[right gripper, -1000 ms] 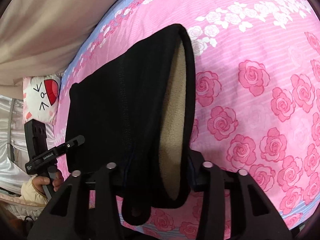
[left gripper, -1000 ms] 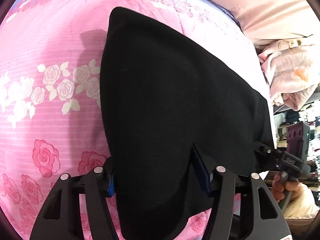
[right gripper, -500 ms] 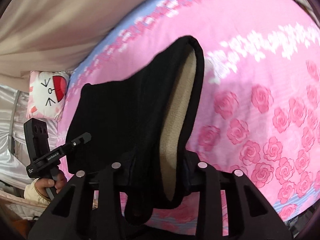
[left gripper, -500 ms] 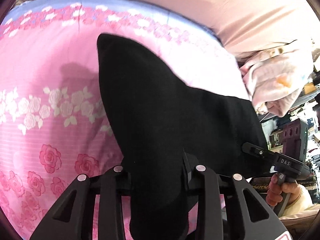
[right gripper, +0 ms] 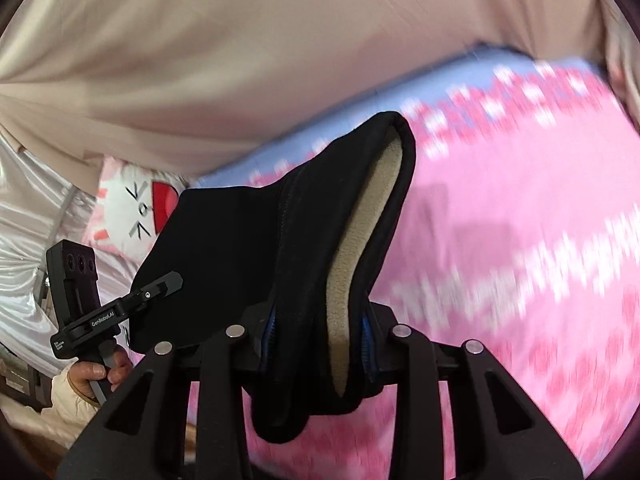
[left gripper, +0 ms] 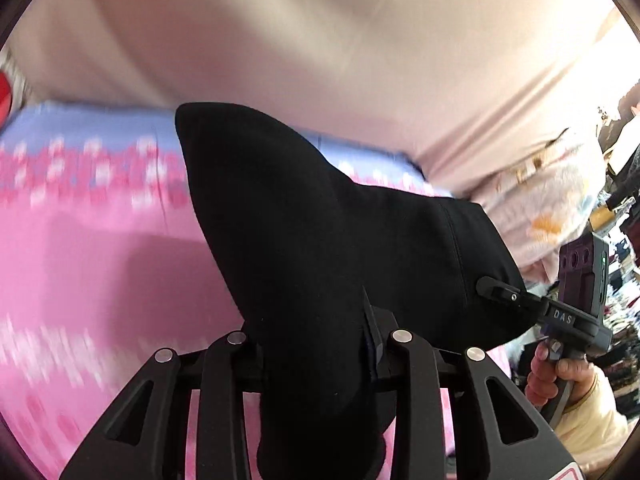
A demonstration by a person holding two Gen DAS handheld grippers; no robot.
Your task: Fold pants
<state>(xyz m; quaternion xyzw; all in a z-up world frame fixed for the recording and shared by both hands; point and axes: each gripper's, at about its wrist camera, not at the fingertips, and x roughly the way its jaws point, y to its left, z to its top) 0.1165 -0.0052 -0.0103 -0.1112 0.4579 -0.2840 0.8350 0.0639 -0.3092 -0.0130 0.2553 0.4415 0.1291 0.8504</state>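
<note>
Black pants (left gripper: 320,240) with a beige fleece lining (right gripper: 360,260) hang lifted above the pink rose bedcover (left gripper: 100,260). My left gripper (left gripper: 316,344) is shut on one bunched end of the fabric, which droops below the jaws. In the right wrist view my right gripper (right gripper: 316,336) is shut on the other end of the pants (right gripper: 240,248), blue pads pressing both sides. Each view also shows the opposite gripper at the cloth's far corner: the right gripper (left gripper: 496,292), and the left gripper (right gripper: 168,280). The cloth stretches between them.
A beige curtain (left gripper: 320,40) fills the background behind the bed. A white cat-face pillow (right gripper: 136,208) lies at the bed's far left. A pale pink heap of fabric (left gripper: 532,208) sits at the right. A person's hand (left gripper: 560,376) holds the right gripper's handle.
Both grippers closed on the pants and rose, lifting them off the bedcover. The views tilted up, so the curtain now fills the upper half.
</note>
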